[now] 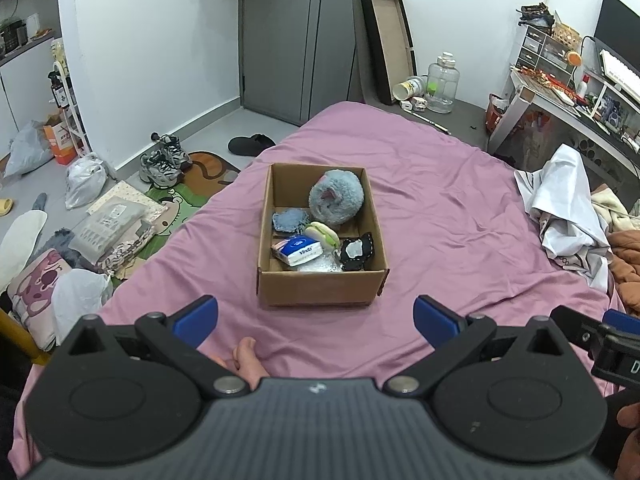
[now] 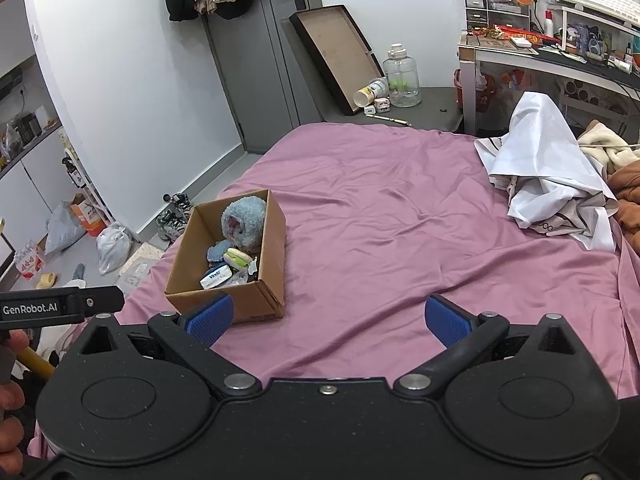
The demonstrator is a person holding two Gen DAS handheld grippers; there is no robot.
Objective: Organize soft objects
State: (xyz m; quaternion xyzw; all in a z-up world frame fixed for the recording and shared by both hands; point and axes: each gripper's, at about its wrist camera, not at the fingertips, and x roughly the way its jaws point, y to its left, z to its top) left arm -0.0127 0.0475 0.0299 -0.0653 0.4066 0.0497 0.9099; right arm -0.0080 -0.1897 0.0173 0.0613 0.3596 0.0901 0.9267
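Note:
An open cardboard box (image 1: 320, 290) stands on the pink bed sheet (image 1: 440, 216). Inside it lie a fluffy blue plush (image 1: 336, 198), a blue felt piece (image 1: 288, 221), a burger-shaped toy (image 1: 323, 234), a tissue pack (image 1: 297, 252), a clear plastic bag (image 1: 320, 266) and a black-and-white soft piece (image 1: 357, 255). My left gripper (image 1: 316, 320) is open and empty, just in front of the box. My right gripper (image 2: 328, 322) is open and empty, to the right of the box (image 2: 260, 300), with its left pad in front of the box's near corner. The plush (image 2: 244, 222) shows in the right wrist view too.
Crumpled white and beige cloth (image 1: 568, 216) and an orange blanket (image 1: 628, 264) lie at the bed's right side. Shoes (image 1: 164, 162), bags and cushions crowd the floor at the left. A desk (image 2: 560, 60) stands at the back right. My bare toes (image 1: 248, 360) rest on the sheet.

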